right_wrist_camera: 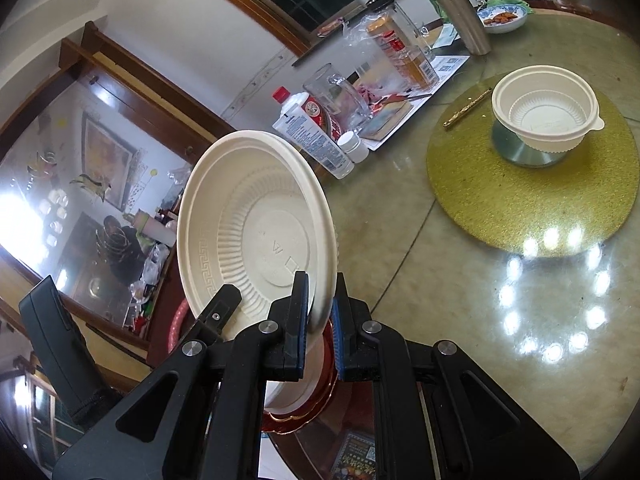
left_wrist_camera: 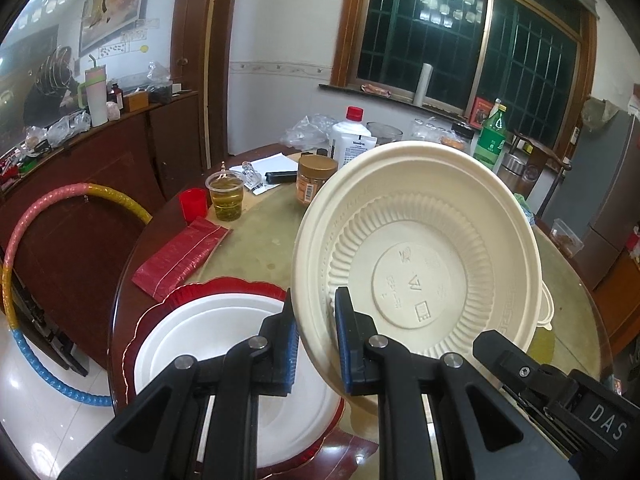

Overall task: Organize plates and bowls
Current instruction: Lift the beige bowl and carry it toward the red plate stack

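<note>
A cream disposable plate (left_wrist_camera: 420, 248) is held upright above the table, its embossed underside toward the left wrist camera. My left gripper (left_wrist_camera: 316, 332) is shut on its lower rim. My right gripper (right_wrist_camera: 322, 320) is shut on the same plate (right_wrist_camera: 256, 232) at another part of the rim. Below it a white plate (left_wrist_camera: 224, 344) lies on a red scalloped plate (left_wrist_camera: 224, 286) at the table's near edge. A cream bowl (right_wrist_camera: 546, 110) stands upright on a small metal stand on a gold mat (right_wrist_camera: 520, 200).
The round glass-topped table (right_wrist_camera: 400, 208) carries a cup of yellow liquid (left_wrist_camera: 225, 196), a red cup (left_wrist_camera: 193, 204), a red packet (left_wrist_camera: 180, 258), a jar (left_wrist_camera: 314, 178), bottles (right_wrist_camera: 316, 136), a glass mug and a steel flask (right_wrist_camera: 462, 12). A hula hoop (left_wrist_camera: 24, 248) leans on a cabinet at left.
</note>
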`<state>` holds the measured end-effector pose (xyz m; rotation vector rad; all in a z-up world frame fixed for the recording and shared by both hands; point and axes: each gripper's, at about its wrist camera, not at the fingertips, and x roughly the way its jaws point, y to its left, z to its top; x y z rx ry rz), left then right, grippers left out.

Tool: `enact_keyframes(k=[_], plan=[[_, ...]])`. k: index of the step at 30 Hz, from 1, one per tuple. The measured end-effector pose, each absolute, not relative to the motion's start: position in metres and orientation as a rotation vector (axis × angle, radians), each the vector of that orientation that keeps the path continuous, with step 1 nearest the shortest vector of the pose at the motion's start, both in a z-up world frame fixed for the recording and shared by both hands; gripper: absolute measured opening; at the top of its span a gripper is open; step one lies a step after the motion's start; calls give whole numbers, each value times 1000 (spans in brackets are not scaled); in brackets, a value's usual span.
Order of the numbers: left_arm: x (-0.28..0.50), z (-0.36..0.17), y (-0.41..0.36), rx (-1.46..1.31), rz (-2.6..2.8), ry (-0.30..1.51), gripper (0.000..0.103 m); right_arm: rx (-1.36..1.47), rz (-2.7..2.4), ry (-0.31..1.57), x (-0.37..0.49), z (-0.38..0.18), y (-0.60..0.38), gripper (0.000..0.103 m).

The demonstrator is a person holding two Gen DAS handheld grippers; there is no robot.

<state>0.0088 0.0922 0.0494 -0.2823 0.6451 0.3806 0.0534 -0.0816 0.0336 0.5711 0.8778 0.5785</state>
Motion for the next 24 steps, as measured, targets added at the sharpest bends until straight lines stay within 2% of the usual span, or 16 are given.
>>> enact_keyframes(k=[24], plan=[[-6, 45, 71, -224, 300, 657, 17, 582, 545, 834, 26, 31, -109, 10]])
